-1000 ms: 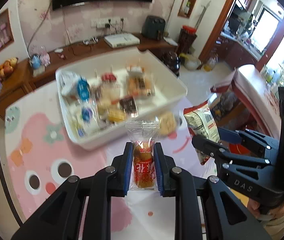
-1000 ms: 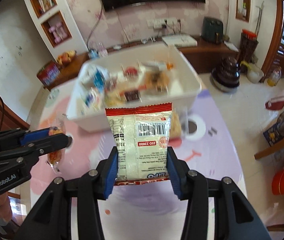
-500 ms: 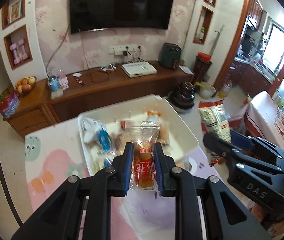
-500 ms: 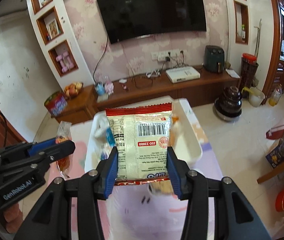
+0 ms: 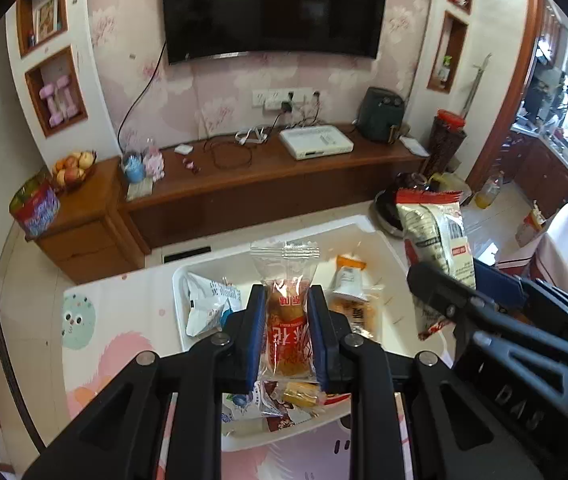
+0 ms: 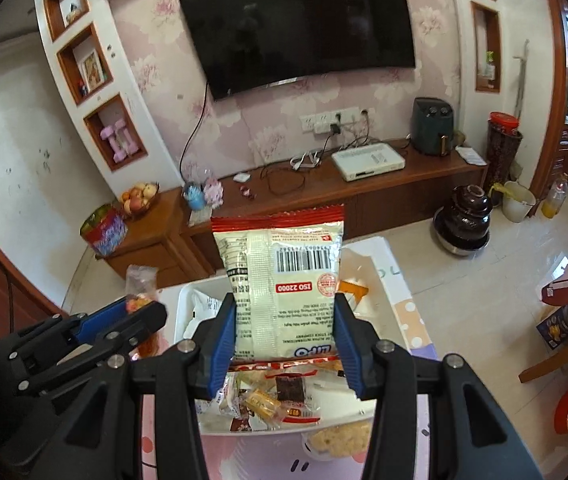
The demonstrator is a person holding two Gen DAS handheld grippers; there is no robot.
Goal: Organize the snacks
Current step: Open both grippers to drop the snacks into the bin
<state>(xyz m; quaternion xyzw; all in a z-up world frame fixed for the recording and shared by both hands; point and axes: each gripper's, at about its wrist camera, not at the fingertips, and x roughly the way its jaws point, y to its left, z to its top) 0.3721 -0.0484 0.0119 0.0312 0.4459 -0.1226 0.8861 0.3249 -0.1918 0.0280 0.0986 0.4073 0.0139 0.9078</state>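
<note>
My left gripper is shut on a small clear-wrapped orange snack and holds it above the white bin. My right gripper is shut on a cream packet with a red top and a barcode, also above the bin. The bin holds several wrapped snacks. The right gripper and its packet show at the right of the left wrist view. The left gripper shows at the left of the right wrist view.
The bin stands on a pink cartoon-print table. A round cracker pack lies on the table just in front of the bin. Behind are a wooden TV bench, a wall TV and a dark pot on the floor.
Both grippers have risen and tilted up with their snacks still held. The bin has dropped lower in both views and the room wall now fills the upper half.
</note>
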